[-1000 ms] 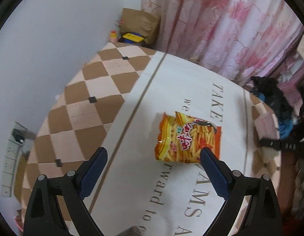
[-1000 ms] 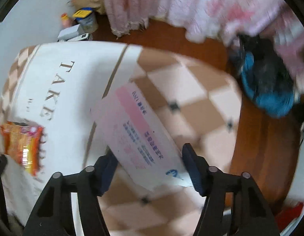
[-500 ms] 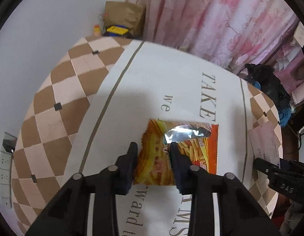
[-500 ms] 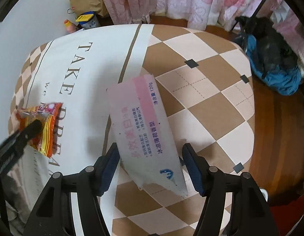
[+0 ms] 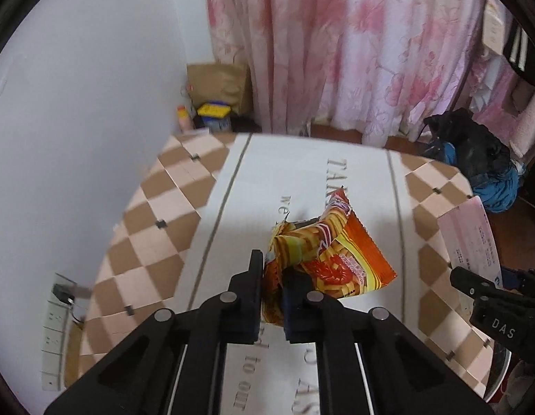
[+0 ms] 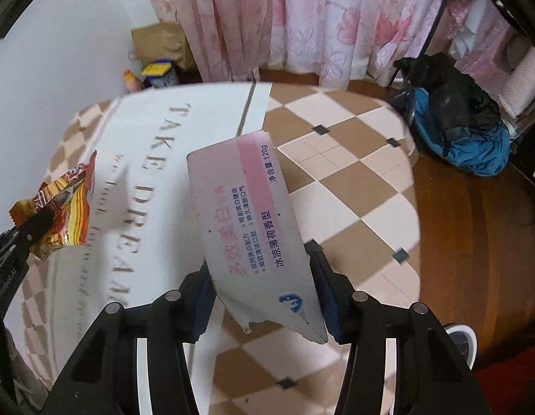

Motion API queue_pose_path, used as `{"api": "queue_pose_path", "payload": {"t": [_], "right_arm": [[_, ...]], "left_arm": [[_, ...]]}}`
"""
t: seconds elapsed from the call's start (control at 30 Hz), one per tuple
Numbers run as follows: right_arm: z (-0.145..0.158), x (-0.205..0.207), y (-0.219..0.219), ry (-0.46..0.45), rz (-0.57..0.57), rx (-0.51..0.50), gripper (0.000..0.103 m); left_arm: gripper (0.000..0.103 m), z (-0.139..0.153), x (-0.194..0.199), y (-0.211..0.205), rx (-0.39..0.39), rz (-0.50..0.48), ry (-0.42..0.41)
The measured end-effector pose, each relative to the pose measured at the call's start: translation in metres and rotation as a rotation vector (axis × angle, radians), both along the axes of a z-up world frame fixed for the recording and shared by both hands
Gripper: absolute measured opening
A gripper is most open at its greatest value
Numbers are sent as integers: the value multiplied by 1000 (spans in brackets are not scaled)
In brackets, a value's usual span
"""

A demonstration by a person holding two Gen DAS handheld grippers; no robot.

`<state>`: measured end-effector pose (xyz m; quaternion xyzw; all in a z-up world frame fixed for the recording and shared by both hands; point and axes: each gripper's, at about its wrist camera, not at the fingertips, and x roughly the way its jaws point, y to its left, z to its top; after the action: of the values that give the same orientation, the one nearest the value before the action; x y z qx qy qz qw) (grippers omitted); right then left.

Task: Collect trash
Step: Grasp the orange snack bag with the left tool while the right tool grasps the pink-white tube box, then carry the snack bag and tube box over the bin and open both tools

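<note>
Trash is held in both grippers: a crumpled orange snack bag [image 5: 331, 259] is pinched in the clenched jaws of the left gripper [image 5: 271, 285] and lifted clear of the tabletop [image 5: 295, 169], while a torn pink-and-white box [image 6: 253, 221] is clamped between the jaws of the right gripper [image 6: 264, 297]. Both pieces are judged as picked up; a bin is not seen, so dropping them off is left to be done. No further trash is made out on the checked cloth. The box's print and a blue bundle [image 6: 464, 141] on the floor are shown best in the right view; a wall socket [image 5: 60, 294] is shown only in the left.
</note>
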<state>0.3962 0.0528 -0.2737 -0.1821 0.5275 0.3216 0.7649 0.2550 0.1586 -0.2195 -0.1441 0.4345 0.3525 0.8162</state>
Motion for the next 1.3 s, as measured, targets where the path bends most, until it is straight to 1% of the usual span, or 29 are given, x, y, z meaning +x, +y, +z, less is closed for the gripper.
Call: {"api": "queue_pose_path", "payload": {"t": [0.17, 0.43, 0.53, 0.63, 0.8, 0.87, 0.93, 1.03, 1.1, 1.13, 1.2, 1.3], "right_arm": [[36, -18, -22, -6, -48, 74, 54], [101, -40, -72, -43, -101, 204, 54], [125, -43, -99, -59, -131, 249, 54], [147, -42, -134, -77, -174, 286, 54], [169, -29, -204, -104, -265, 322, 54], [172, -21, -237, -122, -313, 319, 54], [173, -13, -274, -135, -369, 311, 54], [160, 2, -327, -129, -463, 289, 54], [145, 12, -359, -111, -522, 268, 54], [132, 18, -380, -93, -562, 252, 54], [111, 26, -407, -66, -614, 228, 54], [65, 40, -448, 1, -694, 190, 54]], "left_arm": [[6, 37, -13, -26, 45, -21, -38], [6, 88, -21, -76, 81, -94, -99], [6, 107, -18, -98, 88, -135, -129], [6, 124, -7, -125, 82, -191, -165], [6, 132, 23, -176, 58, -299, -188], [6, 126, 43, -200, 33, -351, -184], [6, 114, 64, -224, -5, -399, -171], [6, 90, 95, -263, -67, -467, -133], [6, 73, 112, -287, -110, -511, -104], [6, 63, 119, -297, -132, -531, -90], [6, 36, 139, -320, -187, -575, -44], [6, -6, 168, -349, -283, -632, 33]]}}
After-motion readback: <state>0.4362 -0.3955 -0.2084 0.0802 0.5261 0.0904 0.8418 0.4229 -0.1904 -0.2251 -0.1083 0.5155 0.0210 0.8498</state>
